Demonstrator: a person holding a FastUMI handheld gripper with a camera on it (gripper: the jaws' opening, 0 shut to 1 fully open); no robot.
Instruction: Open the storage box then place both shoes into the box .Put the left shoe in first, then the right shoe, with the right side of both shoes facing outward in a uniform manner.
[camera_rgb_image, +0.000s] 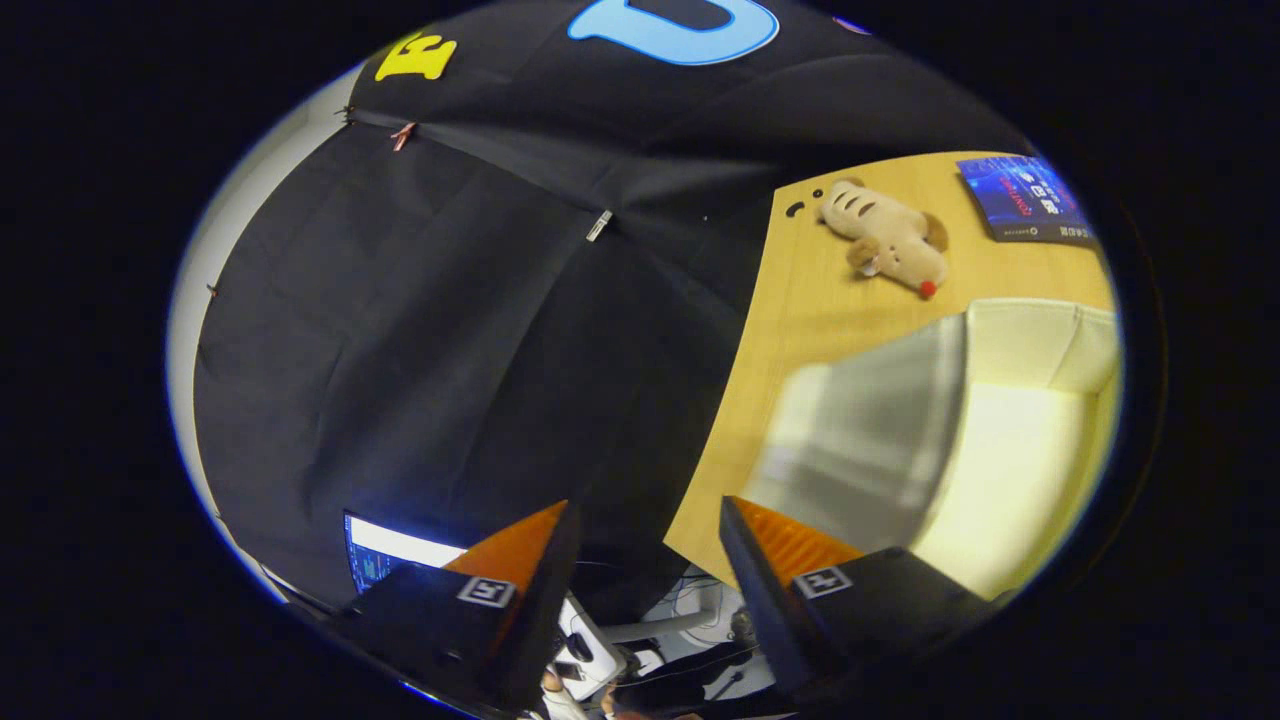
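Note:
My gripper (648, 525) stands open with nothing between its fingers; it is rolled to one side, so the table (800, 300) runs up the right of the view. Just beyond the right finger (790, 545) lies the storage box (1010, 440), pale cream inside, with a translucent grey panel (870, 440) on its near side. The box interior that I can see holds nothing. No shoe is in sight.
A beige plush animal (888, 240) with a red nose lies on the wooden table beyond the box. A dark blue booklet (1025, 198) lies past it. A lit screen (385, 555) glows behind the left finger, and cables and equipment sit below the table edge.

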